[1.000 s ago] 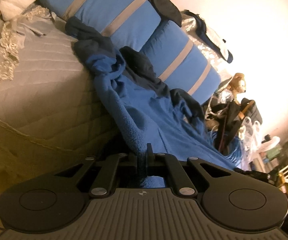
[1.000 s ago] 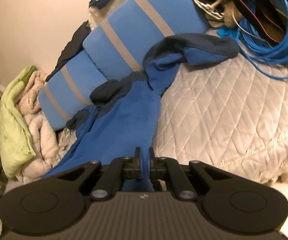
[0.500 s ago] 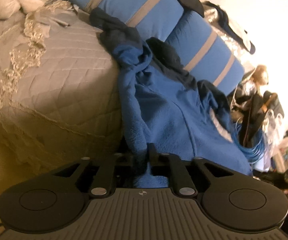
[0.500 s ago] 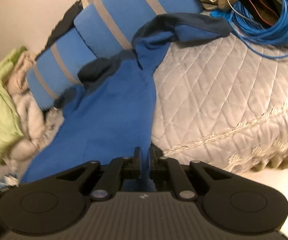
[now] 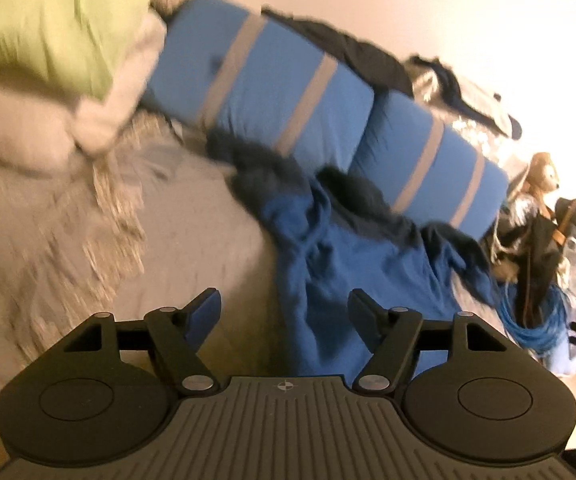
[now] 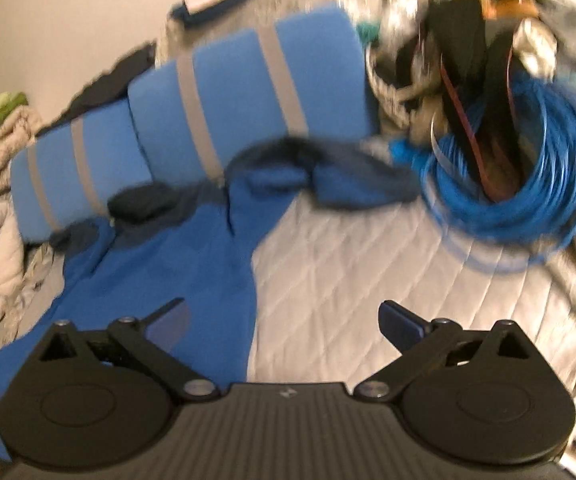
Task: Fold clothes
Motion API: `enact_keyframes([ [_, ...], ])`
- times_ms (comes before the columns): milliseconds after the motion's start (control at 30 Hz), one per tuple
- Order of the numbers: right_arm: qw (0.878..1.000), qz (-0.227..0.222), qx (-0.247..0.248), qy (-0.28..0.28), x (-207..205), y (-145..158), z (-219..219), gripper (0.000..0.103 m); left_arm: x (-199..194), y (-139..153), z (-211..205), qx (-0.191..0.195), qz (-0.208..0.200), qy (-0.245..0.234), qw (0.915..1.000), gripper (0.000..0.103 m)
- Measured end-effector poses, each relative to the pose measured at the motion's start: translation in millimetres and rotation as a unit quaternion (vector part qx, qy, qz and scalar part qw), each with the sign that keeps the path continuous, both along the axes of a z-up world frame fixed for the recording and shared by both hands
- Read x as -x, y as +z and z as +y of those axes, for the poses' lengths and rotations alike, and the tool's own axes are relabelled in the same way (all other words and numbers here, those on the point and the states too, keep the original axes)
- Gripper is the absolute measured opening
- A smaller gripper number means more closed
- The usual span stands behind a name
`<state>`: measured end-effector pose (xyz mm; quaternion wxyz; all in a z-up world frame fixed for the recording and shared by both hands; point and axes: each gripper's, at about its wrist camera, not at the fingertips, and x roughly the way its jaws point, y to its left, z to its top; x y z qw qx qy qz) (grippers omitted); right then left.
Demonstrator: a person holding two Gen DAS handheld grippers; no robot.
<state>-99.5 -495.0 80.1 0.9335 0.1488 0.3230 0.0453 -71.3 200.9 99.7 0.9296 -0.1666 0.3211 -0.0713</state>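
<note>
Left-wrist view shows the left gripper [image 5: 283, 312] spread wide and empty, the right gripper [image 6: 283, 320] likewise, over the blue garment [image 5: 352, 276] lying rumpled on the quilted bed [image 6: 368, 272] against the striped pillows [image 5: 271, 80], so any fold wants flattened cloth and matched edges.

Warm dim light, heavy motion blur, fisheye bending at edges.

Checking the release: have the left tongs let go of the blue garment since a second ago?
Yes. The left tongs now stand open and empty, the blue garment lying beyond them below the striped pillows.
</note>
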Motion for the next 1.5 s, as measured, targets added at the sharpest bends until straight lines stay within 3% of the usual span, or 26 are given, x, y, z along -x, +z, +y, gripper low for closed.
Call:
enact_keyframes([
  [233,0.997,-0.076,0.021,-0.014,-10.8,65.9,-20.7,0.103,-10.3,55.1,1.0,-0.047,-0.034,0.018,0.9981,0.07],
  [433,0.989,-0.126,0.052,-0.054,-9.3,113.8,-39.7,0.103,-14.2,95.4,-11.3,-0.089,-0.044,-0.003,0.995,0.07],
  [700,0.98,-0.166,0.079,-0.07,-6.6,164.6,-49.6,0.103,-20.2,143.8,-35.2,-0.114,-0.104,-0.033,0.9875,0.074],
  [1033,0.975,-0.193,0.091,-0.062,-25.8,199.4,-54.6,0.103,-56.9,154.8,-61.4,-0.106,-0.136,-0.045,0.9839,0.075],
  [1500,0.976,-0.177,0.1,-0.072,-77.8,212.5,-63.0,0.103,-122.7,168.8,-87.7,-0.104,-0.165,-0.055,0.9792,0.075],
])
